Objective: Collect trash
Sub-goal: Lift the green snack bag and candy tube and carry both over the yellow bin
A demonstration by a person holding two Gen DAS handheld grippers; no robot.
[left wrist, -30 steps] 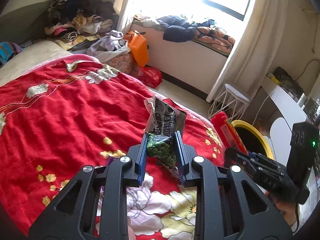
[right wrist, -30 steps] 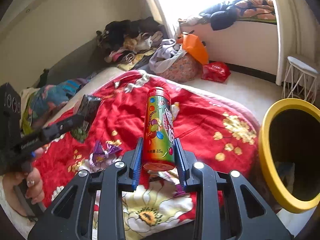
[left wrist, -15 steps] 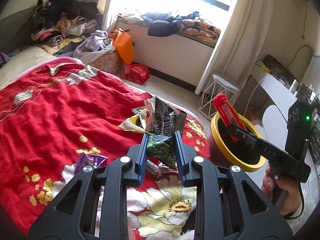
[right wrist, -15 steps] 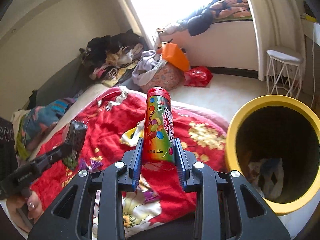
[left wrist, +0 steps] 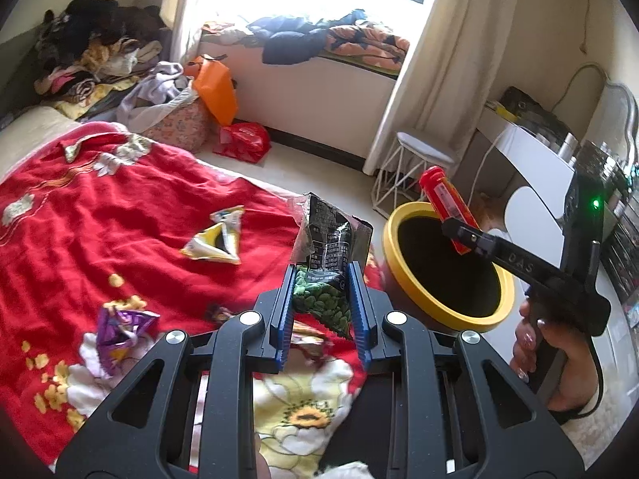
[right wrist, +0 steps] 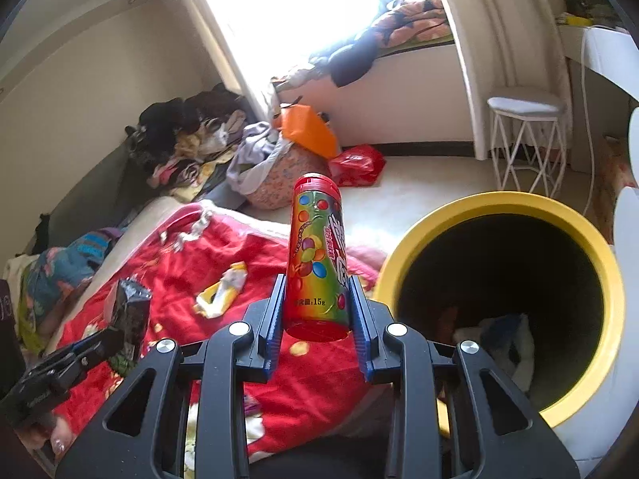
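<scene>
My left gripper [left wrist: 321,275] is shut on a crumpled black and green snack bag [left wrist: 329,255], held above the red bed cover just left of the yellow-rimmed trash bin [left wrist: 403,279]. My right gripper [right wrist: 317,283] is shut on a red and green candy tube [right wrist: 315,251], upright between the blue pads, left of the bin's rim [right wrist: 575,235]. In the left wrist view the tube [left wrist: 445,201] hangs over the bin's far rim. A yellow wrapper [left wrist: 217,237] and a purple wrapper [left wrist: 120,325] lie on the bed.
The red floral bed cover [left wrist: 100,223] fills the left. A white wire stool [left wrist: 415,159], an orange bag [left wrist: 213,88], a red plastic bag [left wrist: 243,141] and piled clothes [left wrist: 92,52] stand beyond. A white desk [left wrist: 535,159] is right. Trash lies in the bin [right wrist: 499,335].
Both grippers have swung right towards the bin with their loads. The bin now looms larger, and the candy tube has come over its rim.
</scene>
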